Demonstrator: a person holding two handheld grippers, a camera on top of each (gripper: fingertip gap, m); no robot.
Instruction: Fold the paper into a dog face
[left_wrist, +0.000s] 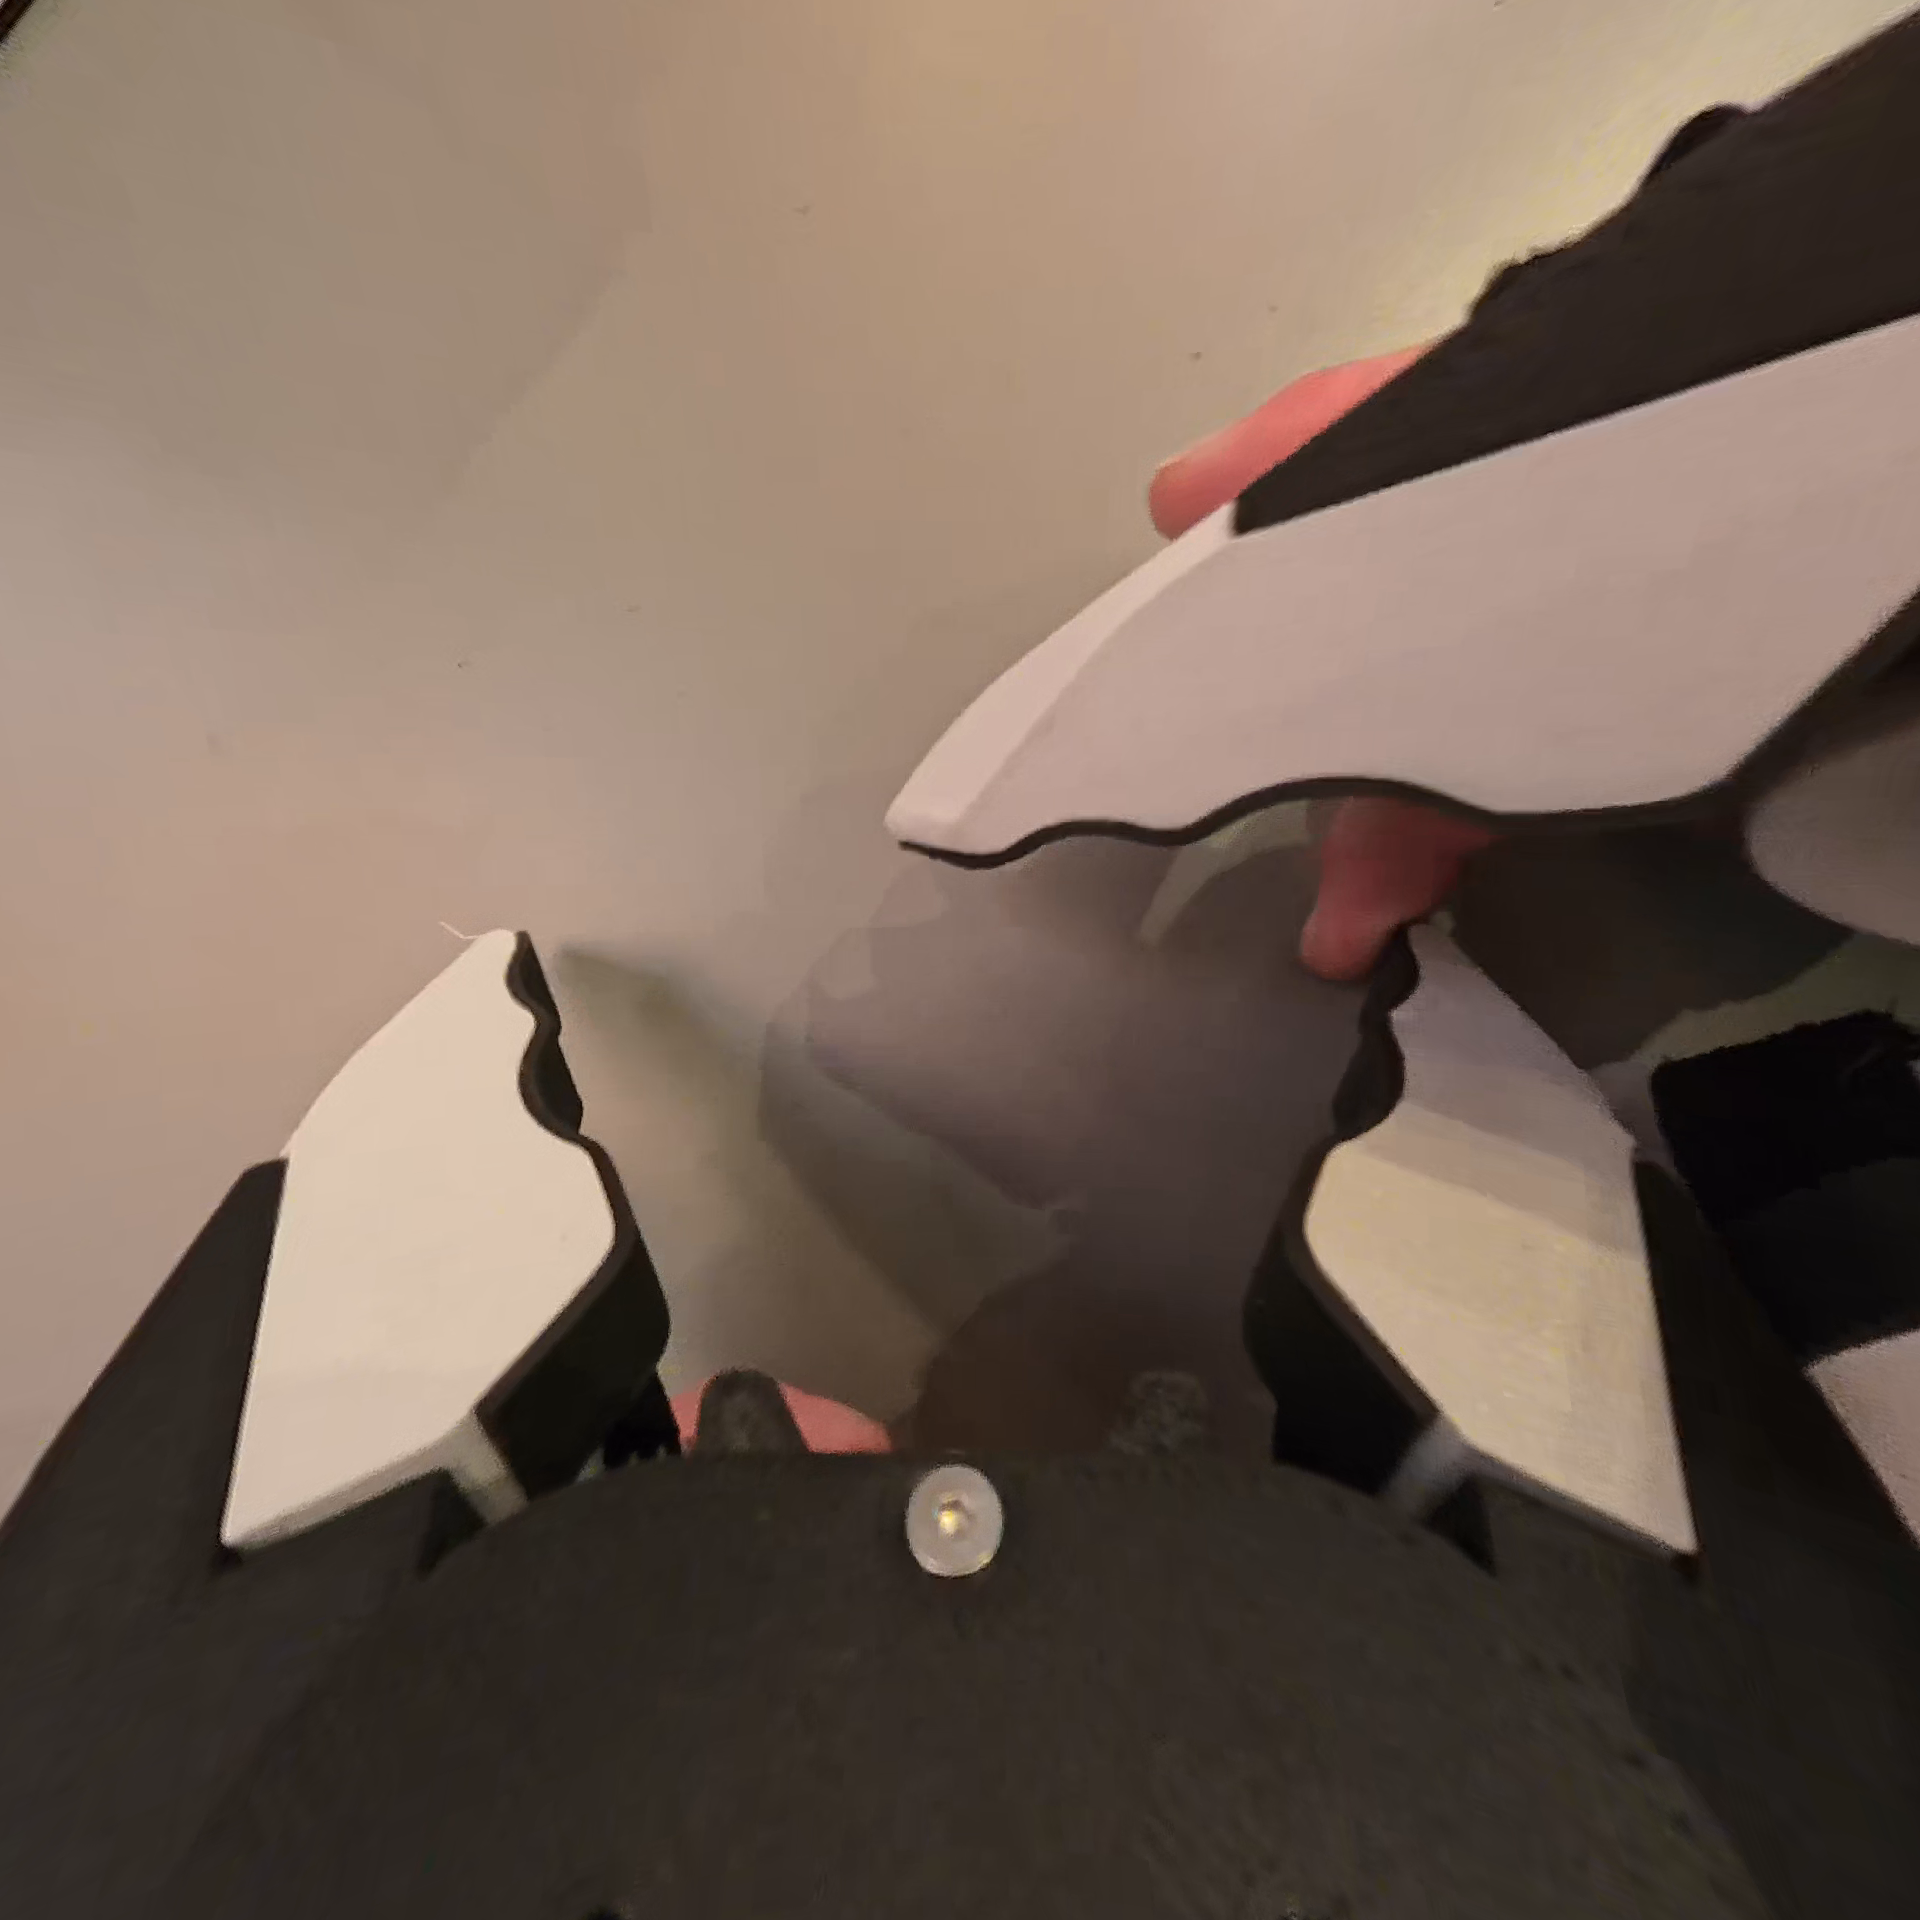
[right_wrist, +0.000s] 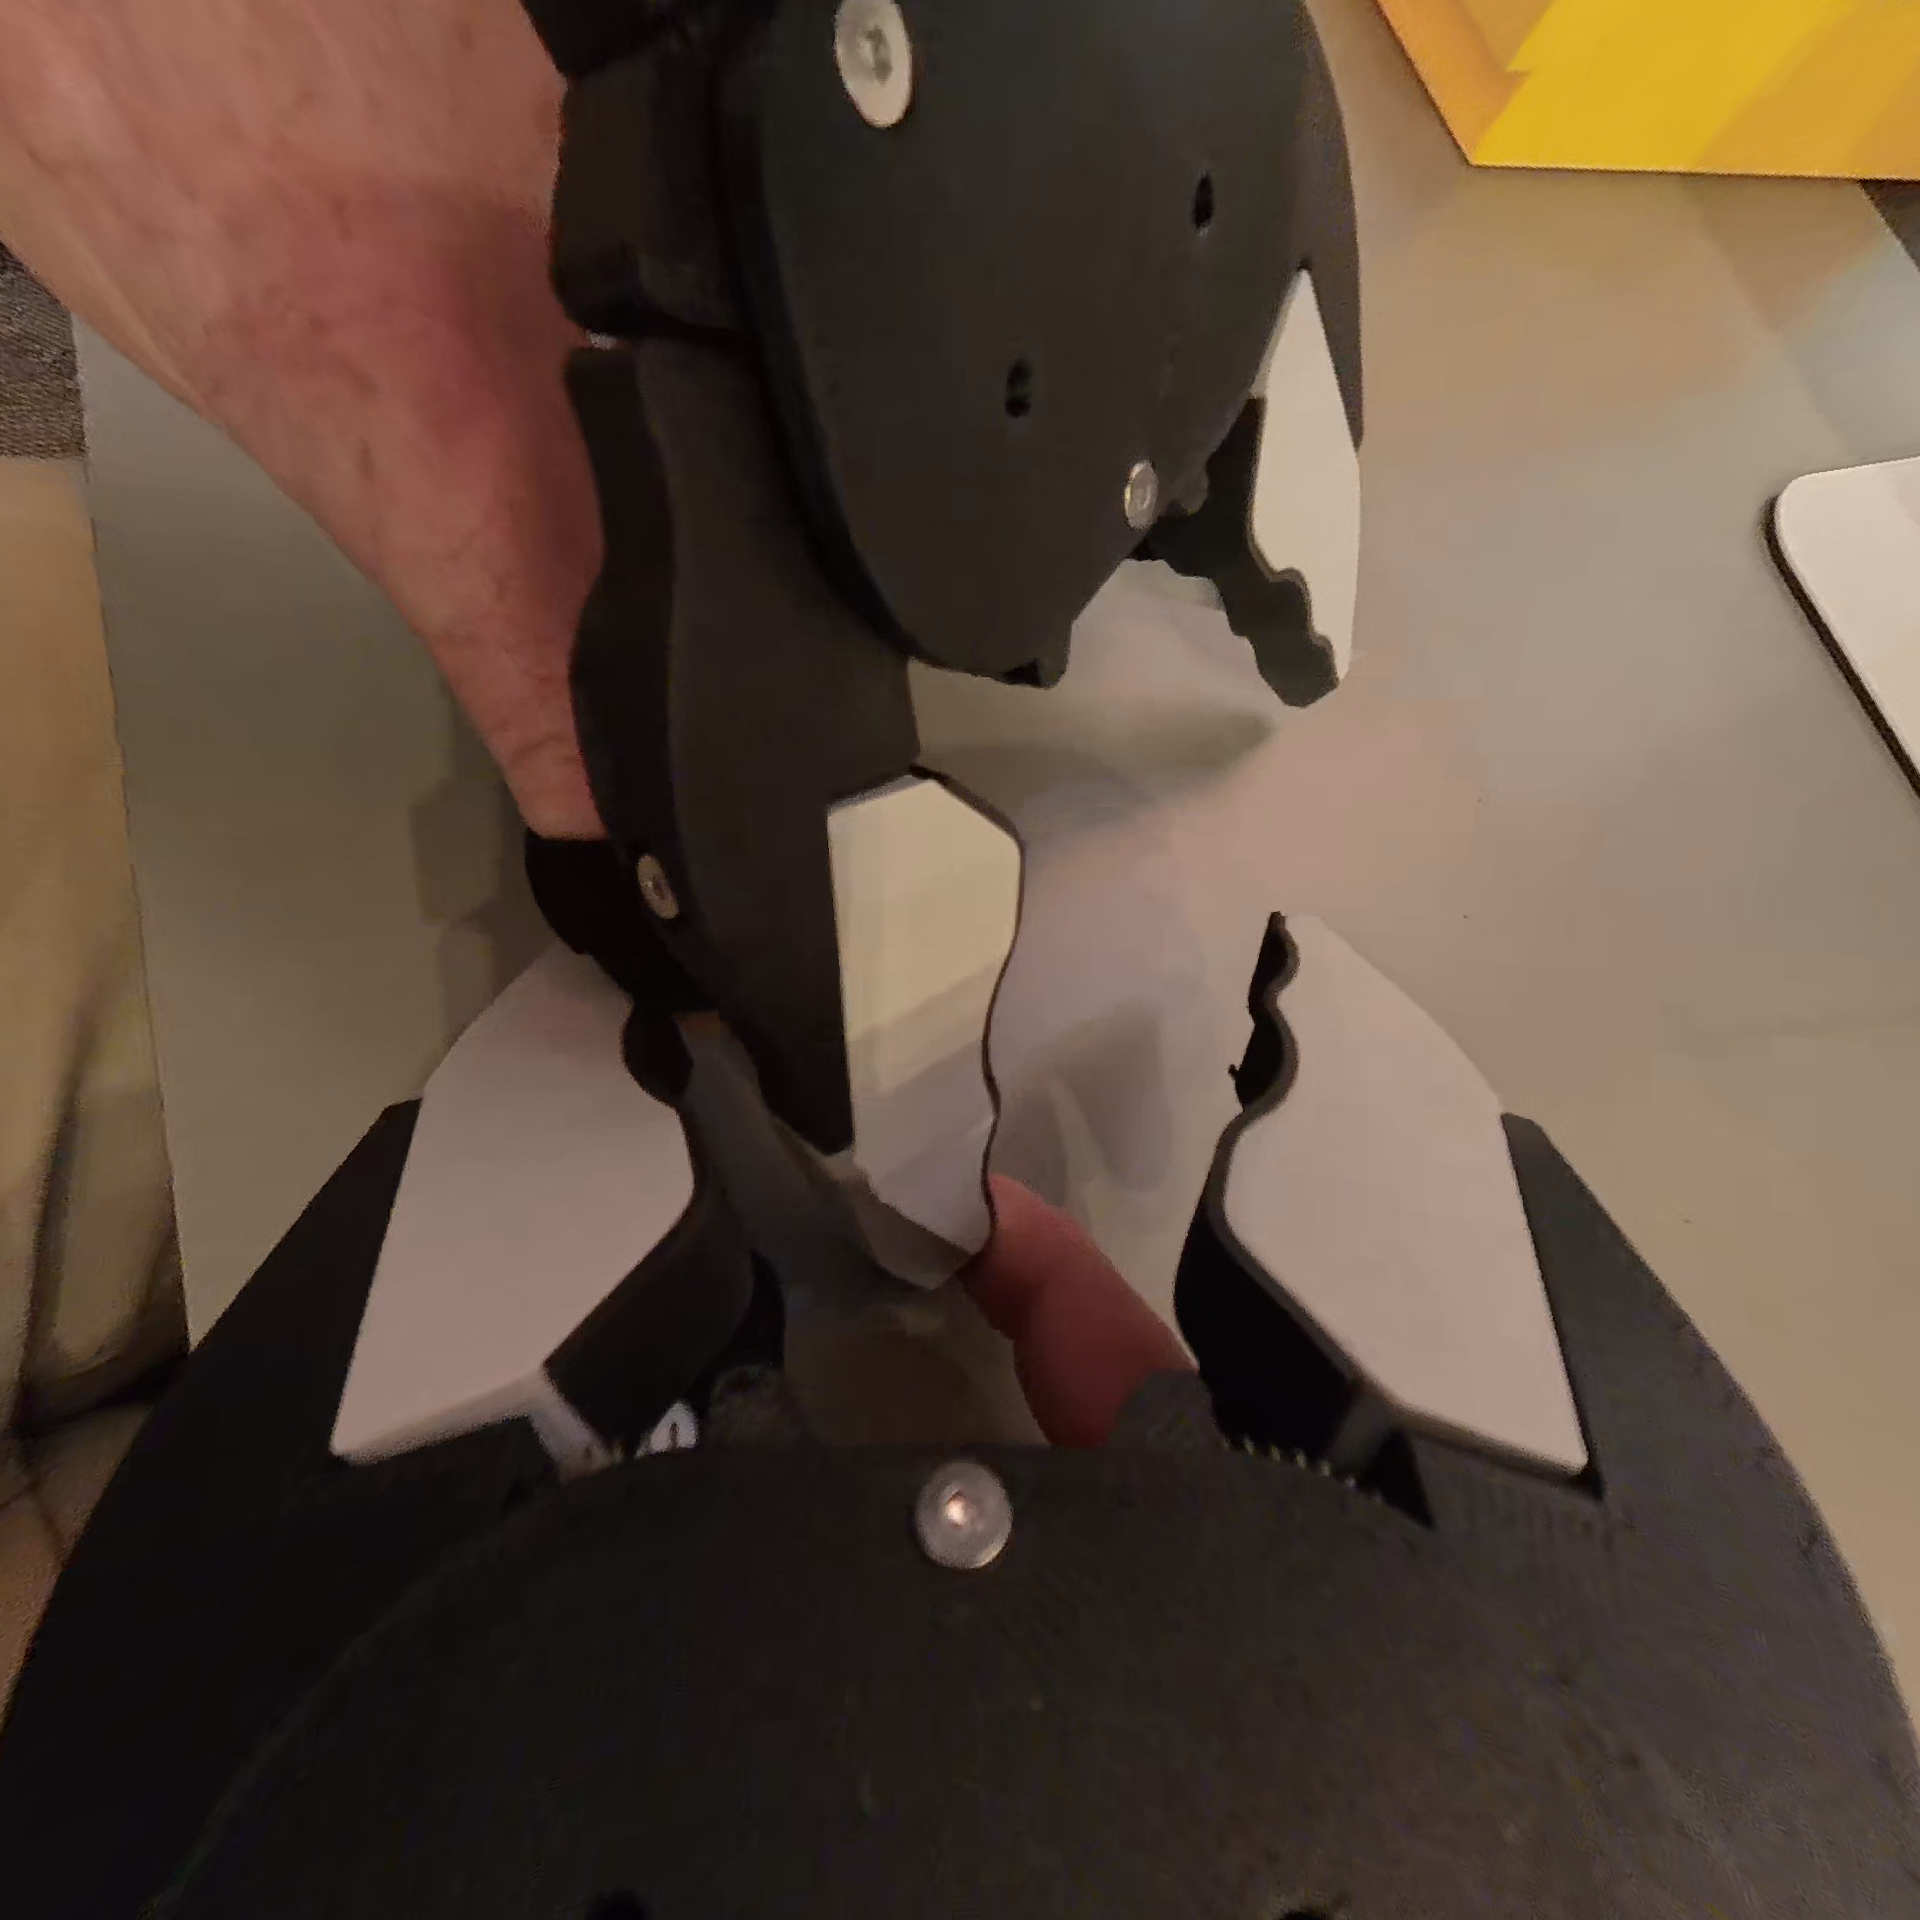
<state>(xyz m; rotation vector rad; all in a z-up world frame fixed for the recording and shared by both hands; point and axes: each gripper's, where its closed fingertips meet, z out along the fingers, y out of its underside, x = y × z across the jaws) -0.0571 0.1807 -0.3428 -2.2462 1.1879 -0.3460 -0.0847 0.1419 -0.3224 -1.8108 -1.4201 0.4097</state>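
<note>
My left gripper (left_wrist: 961, 956) is open wide and empty, low over a pale table (left_wrist: 520, 468). A white finger (left_wrist: 1351, 675) of my right gripper reaches in from the upper right, crossing just beyond my left gripper's right fingertip. In the right wrist view my right gripper (right_wrist: 925, 945) is open and empty. My left gripper (right_wrist: 1132, 961) comes down from above, one finger pointing in between my right jaws. A hand (right_wrist: 312, 364) holds it. A yellow sheet-like thing (right_wrist: 1662, 83) lies at the far right corner, away from both grippers. I cannot tell whether it is the paper.
A flat white object with a dark edge (right_wrist: 1860, 623) lies at the right side of the table (right_wrist: 1558, 883). Beige and grey fabric (right_wrist: 52, 831) borders the table on the left. A person's fingertips (left_wrist: 1361, 904) show beside the right gripper's finger.
</note>
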